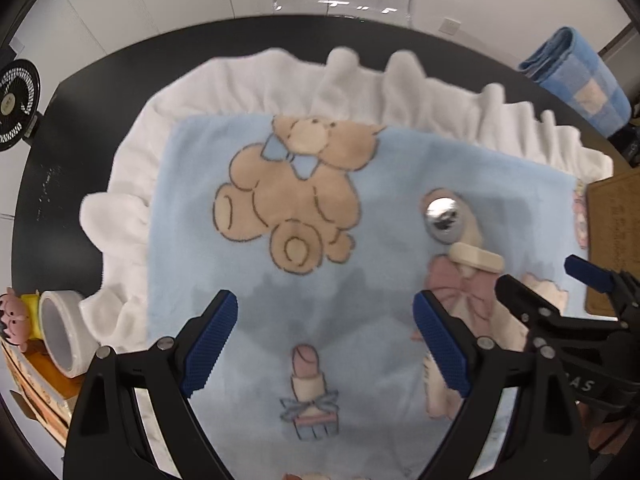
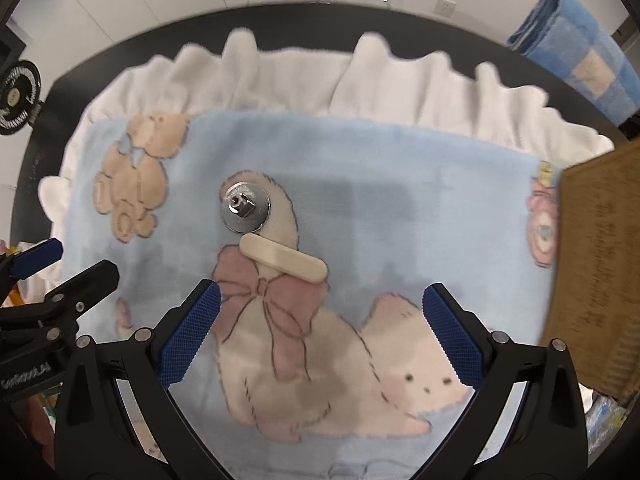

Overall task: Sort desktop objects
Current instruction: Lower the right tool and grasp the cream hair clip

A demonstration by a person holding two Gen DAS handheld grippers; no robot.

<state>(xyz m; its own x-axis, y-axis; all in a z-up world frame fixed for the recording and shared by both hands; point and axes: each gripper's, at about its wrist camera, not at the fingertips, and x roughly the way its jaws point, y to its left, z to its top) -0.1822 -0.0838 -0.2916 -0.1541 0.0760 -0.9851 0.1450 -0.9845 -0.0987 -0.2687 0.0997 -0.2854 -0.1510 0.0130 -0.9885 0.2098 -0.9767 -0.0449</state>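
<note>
A shiny round metal piece [image 2: 245, 209] lies on the light blue cartoon blanket [image 2: 400, 208], with a cream oblong bar [image 2: 283, 258] right below it, touching or nearly so. My right gripper [image 2: 320, 332] hovers open just short of the bar, nothing between its blue pads [image 2: 188, 336]. In the left wrist view the metal piece [image 1: 443, 213] and the bar [image 1: 475, 257] sit to the right. My left gripper [image 1: 326, 344] is open over bare blanket [image 1: 224, 152], empty. The right gripper [image 1: 556, 280] shows at that view's right edge.
A roll of white tape [image 1: 64, 330] and a pink figurine [image 1: 14, 314] rest on a box at the left. A woven brown basket [image 2: 596, 264] stands at the right. A folded blue towel [image 2: 576, 48] and a black fan [image 2: 18, 98] sit farther back.
</note>
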